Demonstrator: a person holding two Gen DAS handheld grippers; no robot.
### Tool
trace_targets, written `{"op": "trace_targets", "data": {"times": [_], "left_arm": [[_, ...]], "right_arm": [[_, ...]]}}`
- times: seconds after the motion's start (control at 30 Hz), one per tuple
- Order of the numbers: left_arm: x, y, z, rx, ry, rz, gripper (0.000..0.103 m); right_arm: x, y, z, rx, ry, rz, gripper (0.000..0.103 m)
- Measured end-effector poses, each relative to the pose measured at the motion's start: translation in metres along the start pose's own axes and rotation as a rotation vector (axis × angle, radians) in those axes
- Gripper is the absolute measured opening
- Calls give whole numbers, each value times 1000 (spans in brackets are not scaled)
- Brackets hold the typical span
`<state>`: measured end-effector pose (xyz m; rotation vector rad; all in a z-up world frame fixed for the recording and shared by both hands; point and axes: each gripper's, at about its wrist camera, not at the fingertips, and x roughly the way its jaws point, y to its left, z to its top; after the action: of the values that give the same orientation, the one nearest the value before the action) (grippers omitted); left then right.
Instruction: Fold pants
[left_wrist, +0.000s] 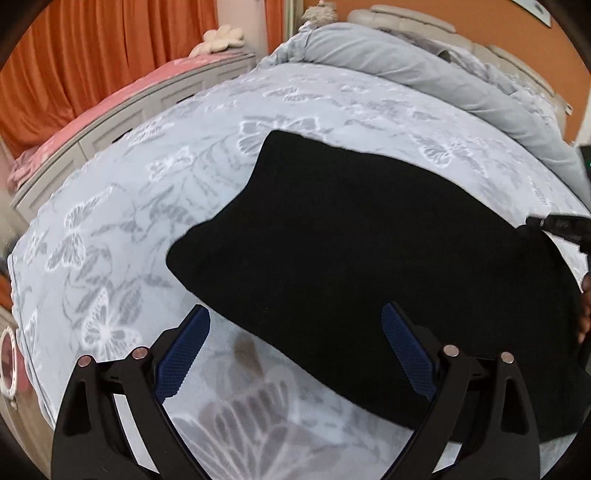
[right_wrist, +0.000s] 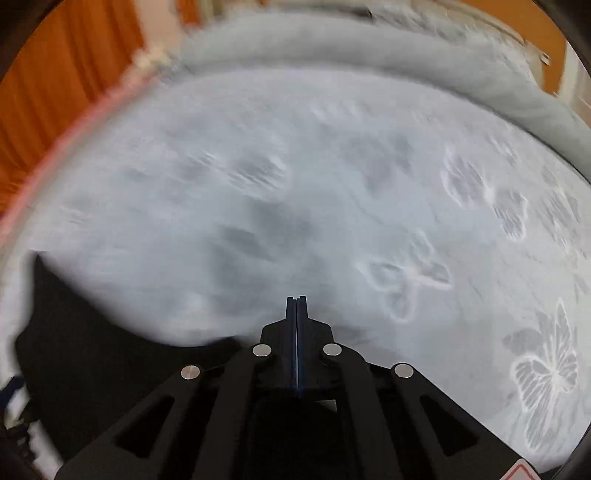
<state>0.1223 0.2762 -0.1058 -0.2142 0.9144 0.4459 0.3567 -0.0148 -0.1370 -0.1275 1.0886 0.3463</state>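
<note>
The black pants lie folded into a broad dark slab on the pale butterfly-print bedspread. My left gripper hovers open over their near edge, blue pads spread wide, nothing between them. In the right wrist view my right gripper is shut, its pads pressed flat together with nothing pinched, above bare bedspread. That view is blurred. The pants show as a dark mass at its lower left. The other tool's black end and a hand show at the right edge of the left wrist view.
A rolled grey duvet lines the far side of the bed against a padded headboard. Orange curtains hang behind, with a pink-covered bench along the bed's left side. A small round mirror sits at the left edge.
</note>
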Motion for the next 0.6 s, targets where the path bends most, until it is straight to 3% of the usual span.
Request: {"op": "trace_targets", "data": {"times": [0.07,0.1,0.17,0.2,0.3,0.4,0.47,0.53,0.6], "left_arm": [[2,-1,-2,14,8,16,92],[0,0,-2,19,0,36,92],[-3,6,1,-2,-22,70,92],[-6,10,2,-26,-32,77,92],[-9,21,3,-81,-46,84,92],[-9,24,2,-88,-31,88,92],[-8,24,1,-83,-28,90,93],[-9,25,2,-80,-39,102,93],[-7,25,4,-77,-39,104,93]], "right_arm": [[-11,1,1,-1,-36,-7,3],[-32,3,-2,4,-98,-4,10],[-79,25,-13,-49,-233,79,10],[-91,42,-19,-79,-223,176,10],[-74,95,-32,-179,-90,326,6],[-20,124,-25,-235,-18,241,0],[2,105,1,-66,-55,247,0],[-10,97,15,20,-99,213,8],[-36,105,9,-20,-136,308,8]]}}
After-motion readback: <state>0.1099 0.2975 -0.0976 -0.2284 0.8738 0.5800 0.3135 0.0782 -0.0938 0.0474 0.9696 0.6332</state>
